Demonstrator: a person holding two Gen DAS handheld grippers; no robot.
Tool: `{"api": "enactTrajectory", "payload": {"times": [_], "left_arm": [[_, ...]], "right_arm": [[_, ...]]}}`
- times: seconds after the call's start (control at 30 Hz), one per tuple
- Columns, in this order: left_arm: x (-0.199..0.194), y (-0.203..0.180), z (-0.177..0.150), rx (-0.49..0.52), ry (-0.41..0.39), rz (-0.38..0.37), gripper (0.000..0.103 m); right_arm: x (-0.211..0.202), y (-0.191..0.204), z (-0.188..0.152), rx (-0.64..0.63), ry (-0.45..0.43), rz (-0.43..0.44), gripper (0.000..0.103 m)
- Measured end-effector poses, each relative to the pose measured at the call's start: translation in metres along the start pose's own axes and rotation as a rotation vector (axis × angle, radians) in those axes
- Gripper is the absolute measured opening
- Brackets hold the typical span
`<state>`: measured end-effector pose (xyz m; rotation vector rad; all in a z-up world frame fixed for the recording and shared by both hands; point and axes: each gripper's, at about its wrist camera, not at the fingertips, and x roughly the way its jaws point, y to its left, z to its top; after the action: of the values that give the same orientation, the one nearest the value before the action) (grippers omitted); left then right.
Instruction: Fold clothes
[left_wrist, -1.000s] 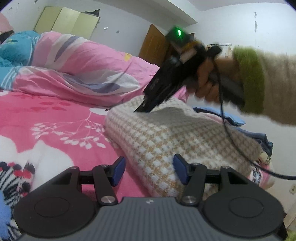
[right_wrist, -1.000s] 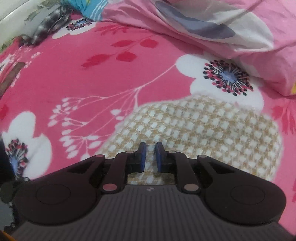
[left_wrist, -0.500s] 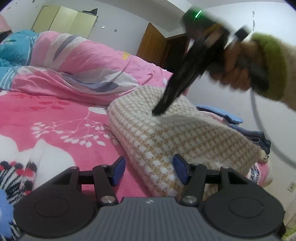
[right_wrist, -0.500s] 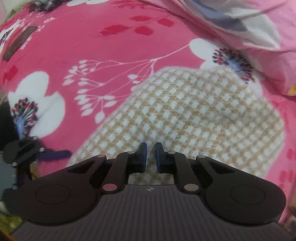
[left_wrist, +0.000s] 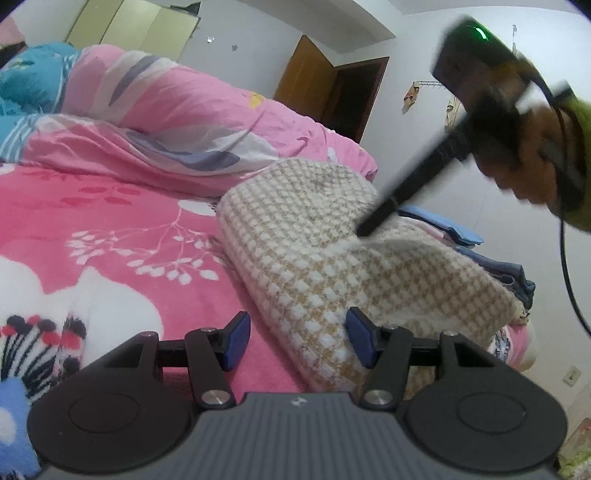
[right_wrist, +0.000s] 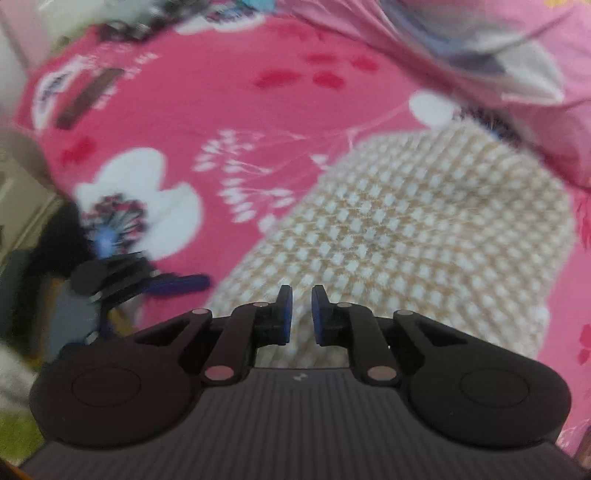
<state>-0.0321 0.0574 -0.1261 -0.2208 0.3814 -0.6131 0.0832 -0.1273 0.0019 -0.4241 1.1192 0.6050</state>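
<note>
A folded beige and white checked knit garment (left_wrist: 332, 251) lies on the pink floral bed sheet (left_wrist: 122, 229). My left gripper (left_wrist: 295, 338) is open, low at the garment's near edge, its right pad against the fabric. My right gripper (left_wrist: 365, 230) reaches down from the upper right and pinches the garment's top, which rises into a small peak. In the right wrist view the right gripper (right_wrist: 299, 314) is nearly closed on the knit (right_wrist: 424, 229), with a narrow gap showing. The left gripper shows there too (right_wrist: 173, 284).
A bunched pink quilt (left_wrist: 177, 122) lies along the back of the bed. A stack of folded blue clothes (left_wrist: 491, 266) sits behind the garment at the bed's right edge. A brown door (left_wrist: 314, 85) stands open beyond.
My right gripper has risen and moved toward the right, pulling the garment's top fabric with it. The right view has swung and blurred. My left gripper has stayed still and open.
</note>
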Motion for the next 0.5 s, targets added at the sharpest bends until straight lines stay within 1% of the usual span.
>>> {"api": "enactTrajectory", "payload": {"times": [0.1, 0.13, 0.17, 0.23, 0.3, 0.33, 0.4, 0.47, 0.5], "left_arm": [[0.001, -0.004, 0.001, 0.037, 0.024, 0.014, 0.058], [-0.001, -0.005, 0.004, 0.043, 0.025, 0.017, 0.058], [-0.004, -0.006, 0.008, 0.049, 0.025, 0.020, 0.058], [-0.010, -0.008, 0.015, 0.065, 0.029, 0.026, 0.058], [-0.019, -0.014, 0.022, 0.103, 0.039, 0.030, 0.056], [-0.024, -0.020, 0.025, 0.135, 0.047, 0.019, 0.057], [-0.031, -0.039, 0.030, 0.225, 0.065, -0.021, 0.057], [-0.031, -0.063, 0.026, 0.360, 0.095, -0.045, 0.057], [-0.028, -0.075, 0.022, 0.433, 0.109, -0.039, 0.058]], "right_arm": [[0.048, -0.003, -0.034, -0.037, 0.033, -0.052, 0.009], [0.053, -0.001, -0.040, -0.055, 0.005, -0.062, 0.009], [0.048, -0.001, -0.041, -0.039, -0.015, -0.064, 0.009], [0.027, -0.007, -0.048, 0.040, -0.079, -0.043, 0.010], [0.005, -0.009, -0.065, 0.071, -0.152, -0.053, 0.012], [-0.009, -0.012, -0.080, 0.104, -0.209, -0.050, 0.014], [-0.038, -0.016, -0.110, 0.175, -0.329, -0.043, 0.023], [-0.057, -0.020, -0.145, 0.241, -0.432, -0.040, 0.026], [-0.059, -0.021, -0.162, 0.280, -0.467, -0.044, 0.027]]}}
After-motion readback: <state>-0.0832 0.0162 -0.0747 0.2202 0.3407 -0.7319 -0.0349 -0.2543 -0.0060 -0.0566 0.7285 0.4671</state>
